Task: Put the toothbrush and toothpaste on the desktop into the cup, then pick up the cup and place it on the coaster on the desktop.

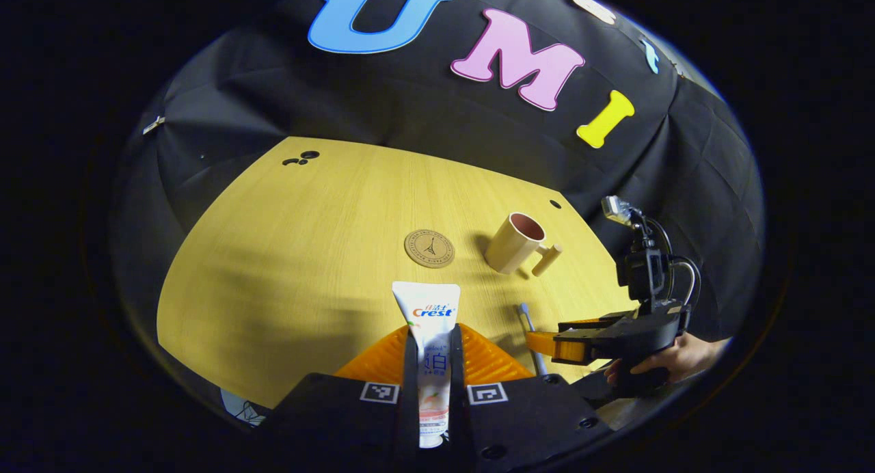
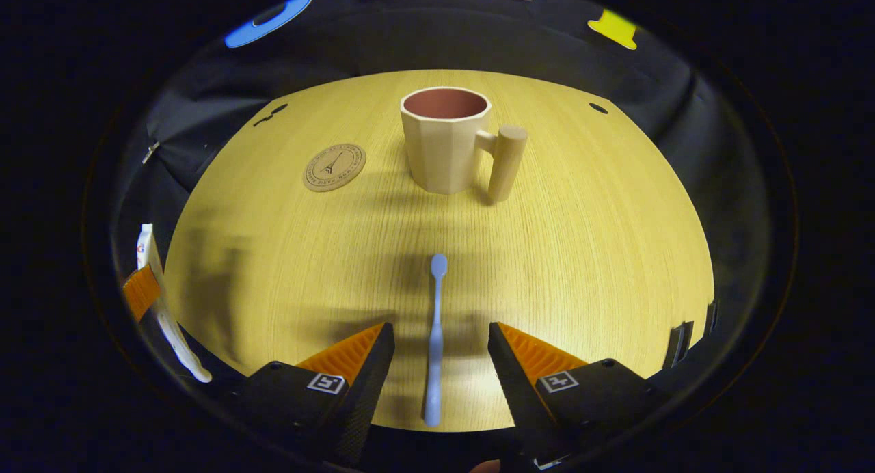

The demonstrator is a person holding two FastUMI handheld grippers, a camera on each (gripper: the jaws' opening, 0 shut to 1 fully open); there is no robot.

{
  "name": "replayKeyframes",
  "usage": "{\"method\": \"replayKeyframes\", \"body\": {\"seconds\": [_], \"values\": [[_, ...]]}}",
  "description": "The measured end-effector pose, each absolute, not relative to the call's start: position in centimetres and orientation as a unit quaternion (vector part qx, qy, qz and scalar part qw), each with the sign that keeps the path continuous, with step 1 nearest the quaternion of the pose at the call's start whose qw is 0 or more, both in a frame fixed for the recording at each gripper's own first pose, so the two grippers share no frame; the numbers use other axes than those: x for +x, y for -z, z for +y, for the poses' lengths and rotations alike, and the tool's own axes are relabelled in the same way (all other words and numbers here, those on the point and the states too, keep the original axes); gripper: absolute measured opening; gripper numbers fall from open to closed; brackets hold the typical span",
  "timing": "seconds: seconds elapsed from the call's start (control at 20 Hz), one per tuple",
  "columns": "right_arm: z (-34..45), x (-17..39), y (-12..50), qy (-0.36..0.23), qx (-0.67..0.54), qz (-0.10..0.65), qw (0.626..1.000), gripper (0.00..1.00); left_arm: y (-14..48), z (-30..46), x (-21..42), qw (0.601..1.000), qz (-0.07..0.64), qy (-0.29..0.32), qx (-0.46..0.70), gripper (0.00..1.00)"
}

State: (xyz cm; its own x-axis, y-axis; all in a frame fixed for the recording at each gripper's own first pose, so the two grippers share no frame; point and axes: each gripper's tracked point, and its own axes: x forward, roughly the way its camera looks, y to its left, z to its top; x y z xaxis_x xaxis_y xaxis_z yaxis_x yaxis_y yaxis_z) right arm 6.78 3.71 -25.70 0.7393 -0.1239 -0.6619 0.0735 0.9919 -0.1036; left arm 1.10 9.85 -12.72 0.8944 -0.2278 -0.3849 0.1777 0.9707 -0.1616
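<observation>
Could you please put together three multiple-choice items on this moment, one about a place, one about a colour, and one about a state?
1. Where does the round cork coaster lie relative to the beige faceted cup with a peg handle in the right gripper view?
A. To its left, apart from it
B. Under it
C. To its right, touching it

2. What colour is the cup's inside?
A. Green
B. Reddish brown
C. White

3. What is the left gripper doing?
A. Open over the coaster
B. Shut on the white toothpaste tube
C. Shut on the cup's handle

Answers:
1. A: bare yellow wooden desktop shows between coaster and cup.
2. B: the rim opens onto a reddish-brown interior.
3. B: both fingers press the tube's sides, while the light blue toothbrush lies flat between the open fingers of the right gripper.
</observation>
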Motion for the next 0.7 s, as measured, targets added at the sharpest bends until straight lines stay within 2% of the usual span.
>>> {"method": "replayKeyframes", "body": {"seconds": [0.05,0.15,0.2,0.25,0.3,0.35,0.4,0.45,0.55,0.6,0.65,0.7], "values": [[3.8,6.8,26.1,0.052,-0.039,0.361,0.93,0.86,12.8,10.2,1.0,0.972,0.204,0.103,-0.062,0.22],[3.9,6.9,26.5,0.052,-0.041,0.366,0.928,0.86,12.8,10.5,0.7,0.972,0.202,0.102,-0.062,0.22],[3.8,6.9,26.8,0.054,-0.043,0.369,0.927,0.84,12.8,10.5,0.6,0.972,0.202,0.102,-0.062,0.17],[3.7,7.0,27.0,0.055,-0.043,0.372,0.926,0.83,12.7,10.6,0.5,0.972,0.202,0.103,-0.062,0.22],[3.8,6.9,27.3,0.055,-0.041,0.376,0.924,0.82,12.6,10.6,0.4,0.972,0.201,0.103,-0.061,0.17],[3.8,6.9,27.4,0.054,-0.04,0.38,0.922,0.82,12.6,10.6,0.3,0.972,0.2,0.104,-0.061,0.22],[3.8,6.8,27.7,0.053,-0.038,0.385,0.92,0.8,12.5,10.6,0.2,0.973,0.199,0.105,-0.06,0.22],[3.8,6.7,27.9,0.051,-0.036,0.393,0.917,0.78,12.5,10.6,0.2,0.973,0.198,0.104,-0.06,0.17],[3.8,7.0,27.9,0.053,-0.033,0.393,0.918,0.72,12.5,10.6,0.0,0.973,0.199,0.103,-0.062,0.17],[3.7,7.2,27.7,0.055,-0.031,0.392,0.918,0.64,12.4,10.6,0.1,0.972,0.2,0.103,-0.063,0.22],[3.7,7.2,27.8,0.054,-0.031,0.396,0.916,0.62,12.5,10.6,0.0,0.972,0.2,0.102,-0.064,0.22],[3.7,7.2,27.6,0.052,-0.032,0.399,0.915,0.55,12.5,10.7,0.1,0.972,0.201,0.101,-0.064,0.22]]}}
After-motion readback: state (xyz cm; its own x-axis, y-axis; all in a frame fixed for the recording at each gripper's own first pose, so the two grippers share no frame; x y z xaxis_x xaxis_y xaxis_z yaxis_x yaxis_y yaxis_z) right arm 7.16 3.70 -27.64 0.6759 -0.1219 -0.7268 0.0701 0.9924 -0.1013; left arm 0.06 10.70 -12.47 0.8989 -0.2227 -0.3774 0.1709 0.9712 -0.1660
